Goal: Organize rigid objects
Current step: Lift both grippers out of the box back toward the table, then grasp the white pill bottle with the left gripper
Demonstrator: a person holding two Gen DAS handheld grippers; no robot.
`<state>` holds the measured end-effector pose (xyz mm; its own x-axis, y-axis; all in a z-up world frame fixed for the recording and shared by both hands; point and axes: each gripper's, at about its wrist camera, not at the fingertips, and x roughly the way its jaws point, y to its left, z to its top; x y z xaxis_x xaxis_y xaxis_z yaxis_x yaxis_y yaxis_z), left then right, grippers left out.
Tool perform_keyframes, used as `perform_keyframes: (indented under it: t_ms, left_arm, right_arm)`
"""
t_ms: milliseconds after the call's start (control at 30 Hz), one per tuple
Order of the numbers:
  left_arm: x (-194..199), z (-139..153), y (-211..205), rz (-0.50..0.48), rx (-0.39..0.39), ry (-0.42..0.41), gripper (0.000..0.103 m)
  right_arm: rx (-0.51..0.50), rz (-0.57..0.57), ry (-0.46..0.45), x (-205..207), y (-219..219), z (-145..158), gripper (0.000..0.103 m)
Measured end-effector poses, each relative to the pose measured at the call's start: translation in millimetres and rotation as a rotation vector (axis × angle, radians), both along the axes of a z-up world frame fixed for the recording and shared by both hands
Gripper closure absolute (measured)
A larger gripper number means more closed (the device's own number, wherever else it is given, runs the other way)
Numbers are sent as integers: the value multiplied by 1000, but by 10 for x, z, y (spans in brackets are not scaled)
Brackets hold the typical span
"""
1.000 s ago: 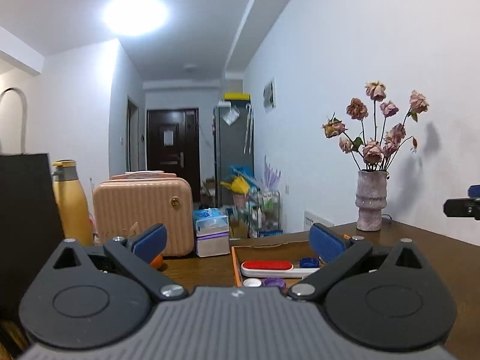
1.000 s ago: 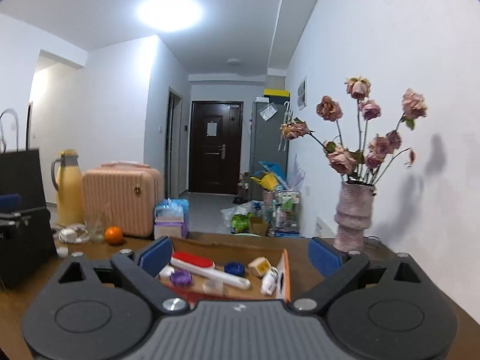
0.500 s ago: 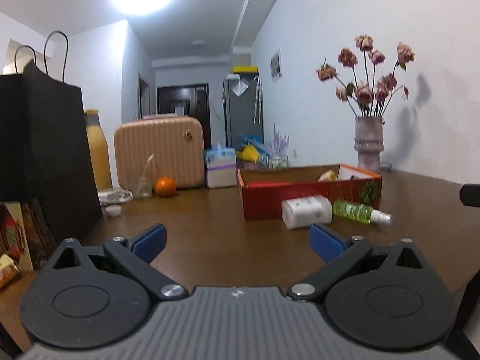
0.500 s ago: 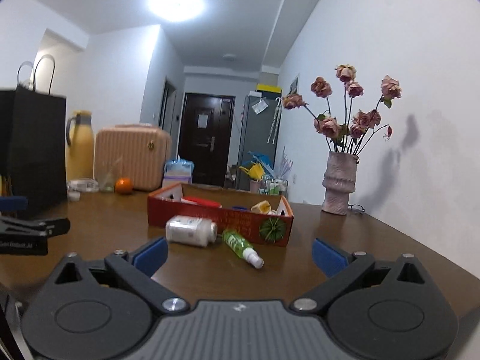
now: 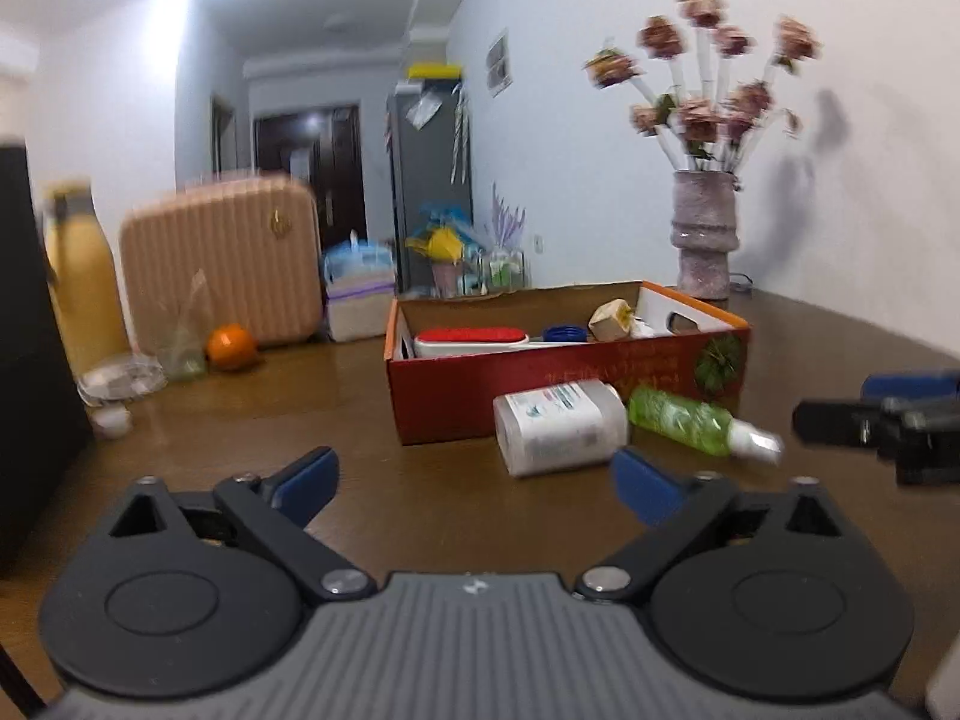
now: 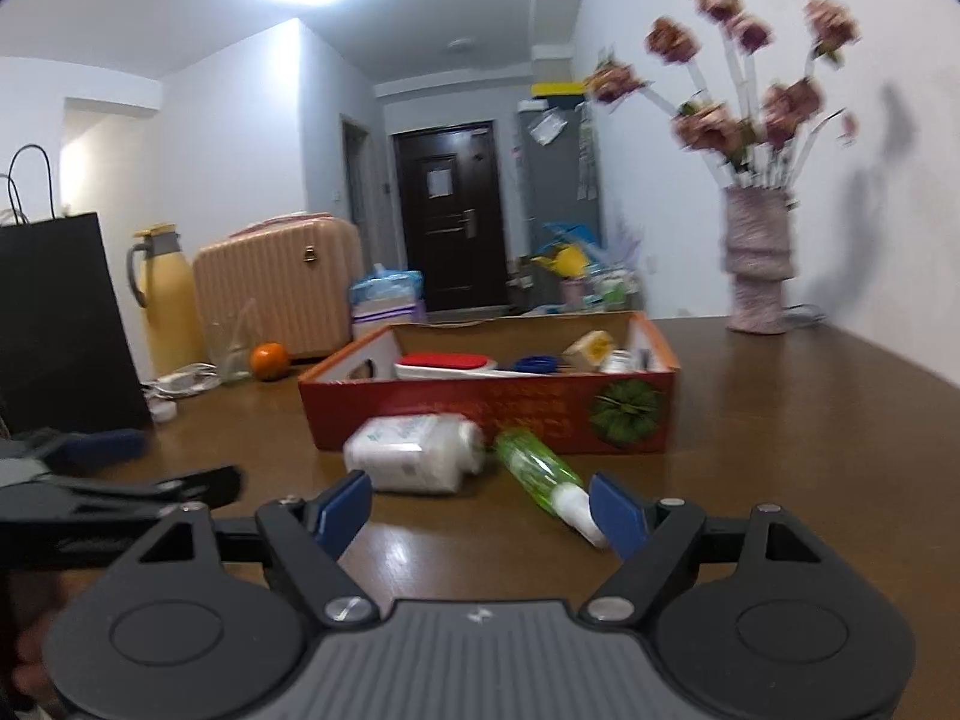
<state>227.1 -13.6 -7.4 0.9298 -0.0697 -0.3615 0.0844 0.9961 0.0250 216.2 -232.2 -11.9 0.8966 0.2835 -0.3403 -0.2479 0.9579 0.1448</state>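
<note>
A red cardboard box (image 5: 540, 384) (image 6: 456, 405) stands on the brown table and holds a red-and-white brush, a blue cap and other small items. In front of it lie a white bottle (image 5: 561, 426) (image 6: 417, 444) and a green spray bottle (image 5: 690, 420) (image 6: 540, 468), both on their sides. My left gripper (image 5: 474, 486) is open and empty, short of the white bottle. My right gripper (image 6: 480, 510) is open and empty, just in front of both bottles, its right finger by the spray bottle's white cap.
A black paper bag (image 6: 54, 324) stands at the left. Behind it are a yellow thermos (image 6: 168, 300), a pink case (image 6: 282, 288), an orange (image 6: 269, 360) and a glass. A vase of dried roses (image 6: 756, 264) stands at the back right by the wall.
Both grippers have moved forward and tilted down toward the two bottles in front of the box. The bottles and box now look nearer. Both stay open.
</note>
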Motion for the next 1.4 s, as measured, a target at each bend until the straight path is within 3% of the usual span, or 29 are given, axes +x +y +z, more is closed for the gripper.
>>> perform_keyframes:
  t_ms: [100,167,433,467,533,700,967,1100,1400]
  left_arm:
    - [532,-35,110,-7,-100,113,56]
    - [851,-79,151,-35,-144,167,65]
    - [1589,-210,208,-126,-293,280,66]
    - [1615,-212,201,-144,-299,280,73]
    - [1626,-218,197,-151,-314,283,74]
    - [1422,-144,231,-110,-333,262,79]
    - [684,7,235,-84,-371,198,79]
    - [288,136,94,-116,-313,149,80]
    - [-260,501,-44,-176,-341,35,80]
  right_arm:
    - [16,51,36,427,110,-13,39]
    - [6,66,74,716,216,-59,48]
    - [168,115,238,1573,388,-319,71]
    - [185,109,237,1597,391,-334,71]
    - [186,104,245,1612,410,-335,71]
    - [174,94,255,1498,457,-298,82]
    - [134,76,183,801,512,-75,82]
    - [132,28,133,403,466,70,82]
    - [103,-9,-11,-252,332,495,83]
